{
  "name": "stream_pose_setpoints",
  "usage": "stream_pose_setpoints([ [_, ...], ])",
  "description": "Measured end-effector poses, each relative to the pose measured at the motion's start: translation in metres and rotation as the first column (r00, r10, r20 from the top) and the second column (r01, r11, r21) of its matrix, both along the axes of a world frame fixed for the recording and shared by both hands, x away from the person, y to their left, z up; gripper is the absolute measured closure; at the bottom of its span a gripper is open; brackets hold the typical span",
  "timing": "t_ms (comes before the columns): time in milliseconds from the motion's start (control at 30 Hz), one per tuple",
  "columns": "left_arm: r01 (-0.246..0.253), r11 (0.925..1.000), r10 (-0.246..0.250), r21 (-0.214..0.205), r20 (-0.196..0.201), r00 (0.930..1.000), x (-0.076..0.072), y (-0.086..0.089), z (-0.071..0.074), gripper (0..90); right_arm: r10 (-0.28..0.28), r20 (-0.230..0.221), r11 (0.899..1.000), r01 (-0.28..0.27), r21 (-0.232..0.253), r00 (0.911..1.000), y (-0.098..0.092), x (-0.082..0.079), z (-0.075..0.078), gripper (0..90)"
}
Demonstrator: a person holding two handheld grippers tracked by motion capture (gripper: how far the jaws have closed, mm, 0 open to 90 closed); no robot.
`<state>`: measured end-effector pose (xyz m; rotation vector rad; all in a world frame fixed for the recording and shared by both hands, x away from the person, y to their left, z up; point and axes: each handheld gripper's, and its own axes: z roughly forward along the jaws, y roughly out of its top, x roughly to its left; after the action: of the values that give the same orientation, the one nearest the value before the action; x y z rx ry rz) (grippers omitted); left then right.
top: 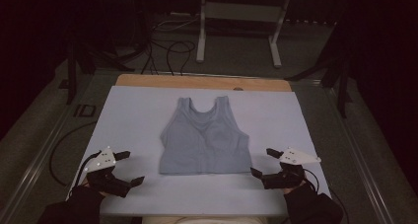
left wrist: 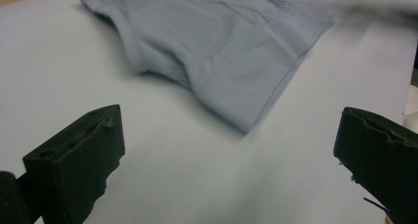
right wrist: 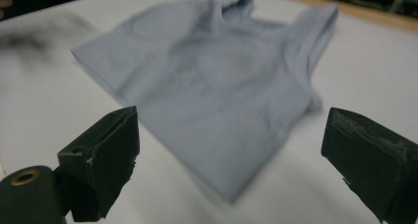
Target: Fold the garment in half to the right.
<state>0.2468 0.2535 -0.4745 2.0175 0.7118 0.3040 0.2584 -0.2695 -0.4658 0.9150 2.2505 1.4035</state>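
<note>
A pale blue sleeveless top lies flat in the middle of the white table cover, neck away from me and hem toward me. My left gripper rests on the cover off the hem's left corner, jaws wide open and empty. My right gripper sits just off the hem's right corner, also wide open and empty. In the left gripper view the top lies beyond the jaws, apart from them. In the right gripper view the top reaches down between the open jaws, its hem corner close to them.
A strip of wooden tabletop shows along the far edge of the cover. Beyond the table stand a white metal frame and loose cables on the grey floor. Dark stands flank the table on both sides.
</note>
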Motion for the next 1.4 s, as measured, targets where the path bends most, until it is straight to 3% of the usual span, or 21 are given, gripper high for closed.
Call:
stream_pose_setpoints([
  [33,0.004,1.0,-0.004,-0.003,0.001,1.0,0.001,-0.002,0.004,0.0,0.015,0.017,1.0,-0.015,0.019,0.9997,0.004,0.005,0.012,7.5],
  [167,-0.004,1.0,0.004,-0.006,0.03,0.9995,0.002,-0.01,0.021,0.0,0.025,0.05,0.999,-0.026,0.02,0.9985,0.01,0.014,0.028,7.5],
  [300,0.013,0.9999,-0.013,0.01,0.033,0.9994,0.004,-0.019,0.033,0.0,0.06,0.092,0.998,-0.061,0.016,0.9939,0.023,0.033,0.054,7.5],
  [633,0.021,0.9991,-0.022,0.037,0.017,0.9996,0.011,-0.036,0.046,0.0,0.116,0.142,0.993,-0.12,0.021,0.983,0.06,0.078,0.093,7.5],
  [733,0.02,0.9991,-0.02,0.037,0.014,0.9997,0.012,-0.04,0.046,0.0,0.133,0.15,0.99,-0.137,0.019,0.9797,0.069,0.087,0.097,7.5],
  [800,0.001,0.9994,-0.002,0.035,0.008,1.0,0.015,-0.046,0.047,0.0,0.154,0.15,0.987,-0.158,0.018,0.9767,0.085,0.097,0.101,7.5],
  [1067,0.006,0.9982,-0.006,0.06,0.008,0.9999,0.019,-0.063,0.043,0.0,0.181,0.13,0.983,-0.185,0.018,0.9749,0.123,0.13,0.104,7.5],
  [1400,0.019,0.9979,-0.018,0.062,-0.013,0.9998,0.023,-0.082,0.03,0.0,0.19,0.075,0.981,-0.191,0.013,0.9789,0.157,0.167,0.085,7.6],
])
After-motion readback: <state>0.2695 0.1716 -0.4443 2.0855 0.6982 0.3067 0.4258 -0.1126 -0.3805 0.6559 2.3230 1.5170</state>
